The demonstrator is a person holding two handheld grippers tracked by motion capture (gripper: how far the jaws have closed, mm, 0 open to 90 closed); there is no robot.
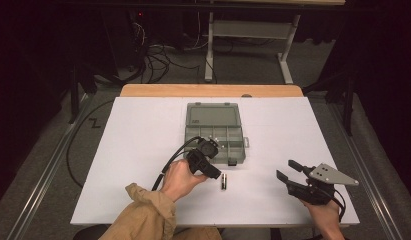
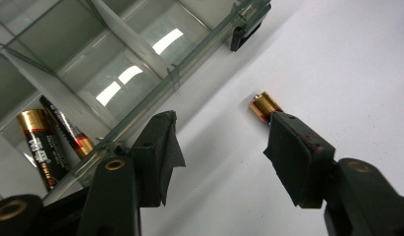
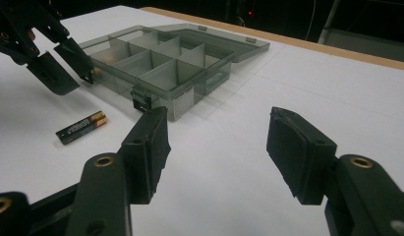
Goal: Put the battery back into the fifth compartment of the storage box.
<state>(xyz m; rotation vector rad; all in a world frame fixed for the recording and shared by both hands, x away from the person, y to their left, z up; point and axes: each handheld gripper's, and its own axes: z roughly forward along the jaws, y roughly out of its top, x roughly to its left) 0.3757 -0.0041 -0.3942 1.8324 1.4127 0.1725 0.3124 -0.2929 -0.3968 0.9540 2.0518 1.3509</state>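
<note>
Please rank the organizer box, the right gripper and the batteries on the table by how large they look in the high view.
1. Organizer box, lid open: largest.
2. Right gripper, with its grey plate: smaller.
3. Batteries on the table: by far the smallest.

A translucent grey plastic compartment box (image 1: 215, 132) is lying open near the middle of the white worktop (image 1: 143, 130), its lid (image 1: 212, 114) folded back toward the far wooden edge. The left hand-held gripper (image 1: 209, 150) is hovering over the box's near-left corner, jaws apart, with a tan-sleeved forearm (image 1: 148, 212) reaching in from the near edge. Black-and-gold batteries (image 1: 224, 181) are lying just beside it on the worktop. The right hand-held gripper (image 1: 288, 171) is resting open near the near-right corner.
</note>
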